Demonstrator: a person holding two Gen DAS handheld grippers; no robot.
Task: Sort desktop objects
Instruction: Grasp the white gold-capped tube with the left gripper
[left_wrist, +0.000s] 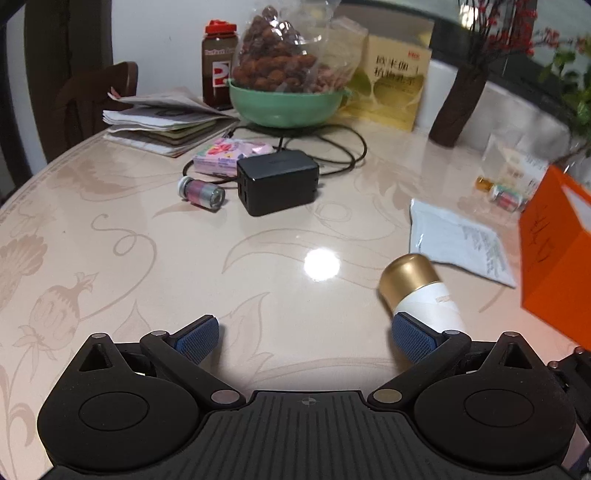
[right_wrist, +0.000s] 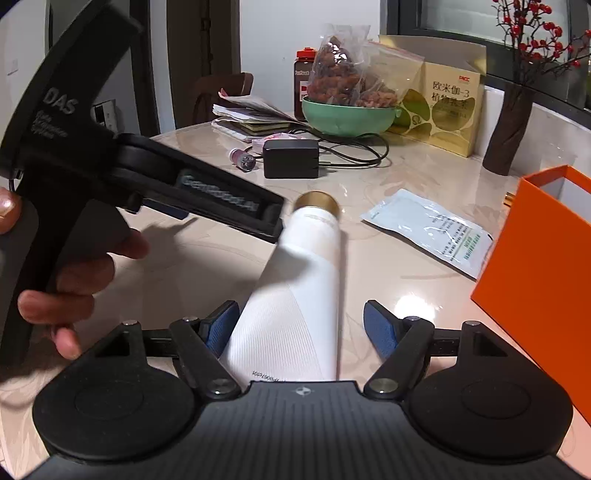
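White tube (right_wrist: 295, 295) between spread jaws, crimped end hidden

Right gripper (right_wrist: 301, 328) straddles it unclamped; left gripper (left_wrist: 306, 334) gapes beside its gold cap (left_wrist: 406, 277). Two small vials (left_wrist: 201, 192) (left_wrist: 506, 197); orange box (right_wrist: 543, 280) cut off at tabletop's right edge.

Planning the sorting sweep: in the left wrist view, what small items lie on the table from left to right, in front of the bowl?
Small vial → black charger → gold-capped white tube → white sachet → orange box.
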